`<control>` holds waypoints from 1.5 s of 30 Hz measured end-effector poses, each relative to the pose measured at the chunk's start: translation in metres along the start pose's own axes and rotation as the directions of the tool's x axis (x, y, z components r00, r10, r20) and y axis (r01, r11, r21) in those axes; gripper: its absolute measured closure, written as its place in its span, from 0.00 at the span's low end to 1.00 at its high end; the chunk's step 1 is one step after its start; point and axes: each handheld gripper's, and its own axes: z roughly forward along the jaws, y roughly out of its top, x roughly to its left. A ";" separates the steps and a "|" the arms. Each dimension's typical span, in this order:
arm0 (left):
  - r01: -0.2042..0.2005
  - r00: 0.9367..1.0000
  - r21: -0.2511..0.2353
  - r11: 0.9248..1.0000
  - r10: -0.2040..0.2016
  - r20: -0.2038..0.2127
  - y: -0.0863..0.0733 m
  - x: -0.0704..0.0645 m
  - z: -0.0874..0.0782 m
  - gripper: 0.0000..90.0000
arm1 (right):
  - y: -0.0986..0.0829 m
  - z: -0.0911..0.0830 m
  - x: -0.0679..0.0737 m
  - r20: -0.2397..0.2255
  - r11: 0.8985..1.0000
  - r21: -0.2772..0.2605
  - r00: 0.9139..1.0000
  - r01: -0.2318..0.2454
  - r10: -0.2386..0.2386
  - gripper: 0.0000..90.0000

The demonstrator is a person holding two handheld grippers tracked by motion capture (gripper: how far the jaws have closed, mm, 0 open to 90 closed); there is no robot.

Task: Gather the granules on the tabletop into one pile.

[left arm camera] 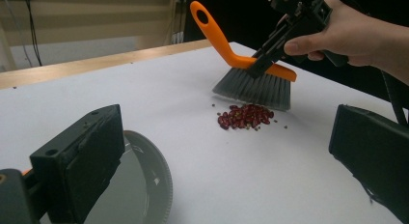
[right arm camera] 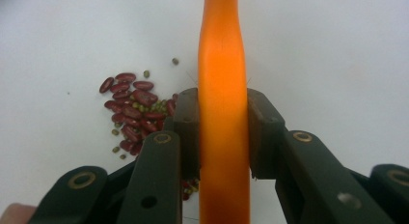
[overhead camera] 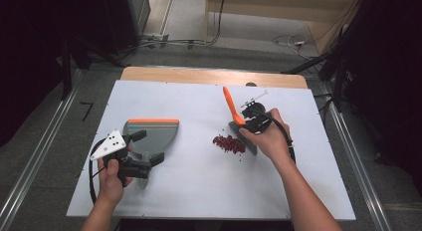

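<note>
Count: one brush [overhead camera: 234,110], one dustpan [overhead camera: 152,136], one pile of beans [overhead camera: 229,143], two grippers.
Brush: orange handle with a loop end, grey bristles resting on the table [overhead camera: 199,191] just beside the beans.
Beans: dark red, a few small green ones mixed in.
Right gripper [right arm camera: 223,132]: jaws clamped on the brush handle from both sides.
Left gripper [overhead camera: 144,148]: jaws spread wide, gripping nothing, over the dustpan's near edge, well apart from the beans.

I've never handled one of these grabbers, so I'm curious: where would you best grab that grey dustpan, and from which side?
Probably by the dustpan's short handle stub at its near, rounded end, coming from the person's side. That end narrows to fit between the jaws, and the orange-edged lip faces away, so the left gripper, open right there, wouldn't block the beans.
</note>
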 end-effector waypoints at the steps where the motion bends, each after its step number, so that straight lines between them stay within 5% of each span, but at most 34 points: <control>1: 0.002 1.000 0.000 1.000 -0.002 -0.002 0.000 0.000 0.000 0.00 | 0.002 -0.001 -0.001 0.000 1.000 -0.008 1.000 0.006 -0.006 0.77; 3: 0.002 1.000 -0.001 1.000 -0.002 -0.002 0.000 0.000 0.000 0.00 | 0.008 -0.005 -0.004 0.000 0.998 -0.044 0.999 0.039 -0.039 0.77; 5: 0.002 1.000 0.000 1.000 -0.002 -0.002 0.000 0.001 0.000 0.00 | 0.013 -0.006 -0.005 -0.008 0.990 -0.069 0.993 0.121 -0.122 0.77; 6: 0.000 1.000 0.001 1.000 0.000 -0.003 0.000 0.001 0.000 0.00 | 0.017 -0.003 -0.004 -0.014 0.977 -0.083 0.980 0.196 -0.198 0.77; 9: 0.000 1.000 0.001 1.000 0.000 -0.002 0.000 0.001 0.001 0.00 | 0.024 0.009 0.003 0.061 0.913 -0.054 0.914 0.405 -0.402 0.77; 11: 0.000 1.000 0.001 1.000 0.000 -0.001 0.000 0.001 0.001 0.00 | 0.027 0.017 0.008 0.058 0.888 -0.029 0.888 0.459 -0.456 0.77; 13: 0.001 1.000 0.002 1.000 -0.001 -0.001 0.000 0.001 0.001 0.00 | 0.028 0.024 0.014 0.051 0.853 -0.022 0.853 0.521 -0.519 0.77; 16: 0.002 1.000 0.002 1.000 -0.002 -0.003 -0.001 0.001 0.001 0.00 | 0.027 0.026 0.021 0.027 0.835 -0.020 0.835 0.550 -0.550 0.77; 24: 0.001 1.000 0.003 1.000 -0.001 -0.002 -0.001 0.001 0.001 0.00 | 0.016 0.010 0.022 -0.011 0.812 -0.031 0.812 0.583 -0.584 0.77; 26: 0.001 1.000 0.002 1.000 -0.001 0.001 -0.001 0.000 0.001 0.00 | 0.013 0.001 0.021 -0.013 0.821 -0.040 0.821 0.570 -0.571 0.77; 29: 0.002 1.000 0.002 1.000 -0.002 0.001 0.000 -0.001 0.002 0.00 | 0.008 -0.015 0.018 -0.034 0.823 -0.076 0.823 0.563 -0.567 0.77; 31: 0.003 1.000 0.001 1.000 -0.003 0.001 0.000 0.000 0.002 0.00 | 0.000 -0.028 0.018 -0.104 0.840 -0.092 0.833 0.535 -0.543 0.77; 34: 0.001 1.000 0.003 1.000 -0.001 -0.002 0.000 0.000 0.002 0.00 | -0.011 -0.037 0.024 -0.225 0.860 -0.075 0.831 0.505 -0.508 0.77; 37: 0.002 1.000 0.005 1.000 -0.002 -0.003 0.000 0.000 0.002 0.00 | -0.022 -0.030 0.035 -0.312 0.842 -0.072 0.790 0.535 -0.529 0.77; 39: -0.002 1.000 0.005 1.000 0.002 0.000 0.000 -0.001 0.003 0.00 | -0.025 -0.019 0.043 -0.344 0.820 -0.051 0.760 0.571 -0.551 0.77; 41: -0.003 1.000 0.007 1.000 0.003 0.000 0.000 -0.002 0.003 0.00 | -0.025 -0.009 0.046 -0.341 0.804 -0.026 0.750 0.595 -0.566 0.77; 42: -0.006 1.000 0.008 1.000 0.006 0.002 0.000 -0.002 0.003 0.00 | -0.024 -0.006 0.044 -0.340 0.807 -0.042 0.751 0.590 -0.567 0.77; 45: -0.010 1.000 0.014 1.000 0.010 0.004 0.000 -0.002 0.004 0.00 | -0.016 -0.002 0.036 -0.304 0.819 -0.070 0.770 0.570 -0.561 0.77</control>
